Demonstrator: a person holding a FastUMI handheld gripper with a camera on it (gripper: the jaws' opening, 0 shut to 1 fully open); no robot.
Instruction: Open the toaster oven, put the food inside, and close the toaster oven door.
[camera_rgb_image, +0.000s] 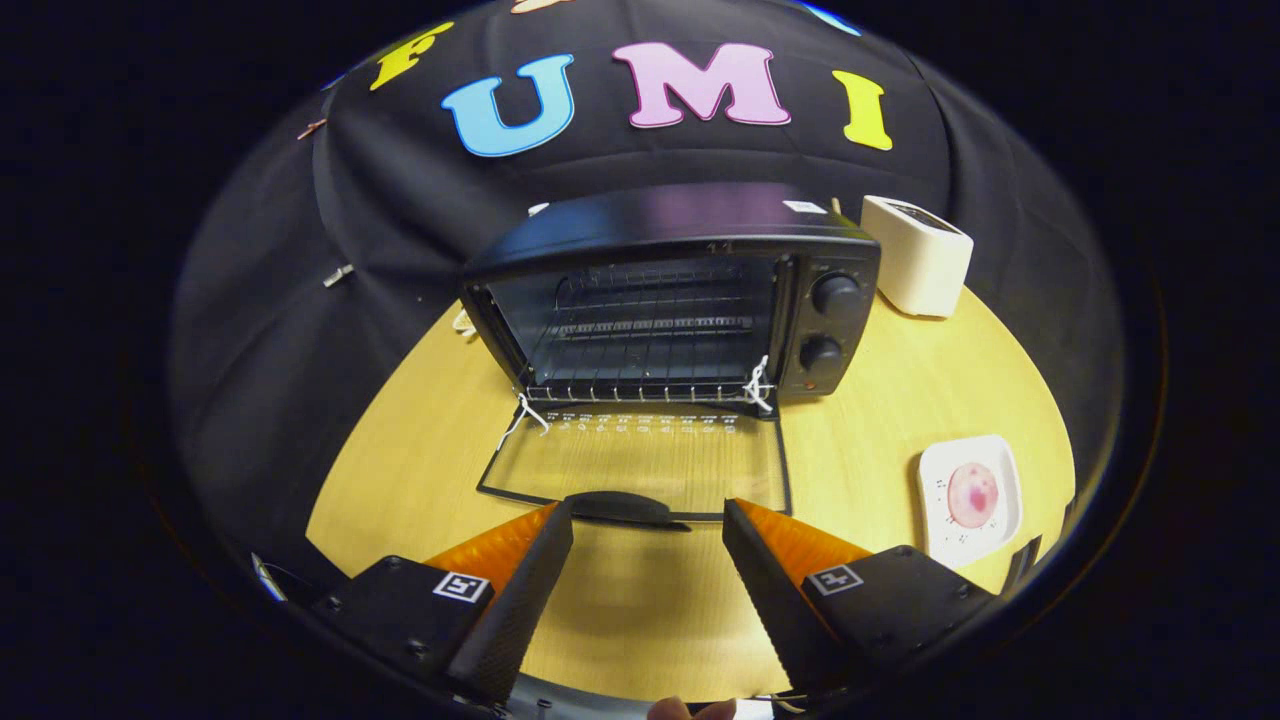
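Note:
A black toaster oven (670, 290) stands at the back of the wooden table (900, 400), its cavity with a wire rack (640, 340) exposed. Its glass door (640, 460) lies folded down flat toward me, and the door's black handle (620, 507) sits just ahead of my fingertips. My gripper (648, 520) is open, with nothing between its orange-and-black fingers (520, 580). A round pink piece of food (972, 495) rests on a small white square plate (1000, 455), off to the right of my right finger.
A white pop-up toaster (915, 255) stands to the right of the oven, at the table's back. Two black knobs (835, 295) sit on the oven's right panel. White string (757, 385) is tied at the door hinges. Bare tabletop lies between the door and the plate.

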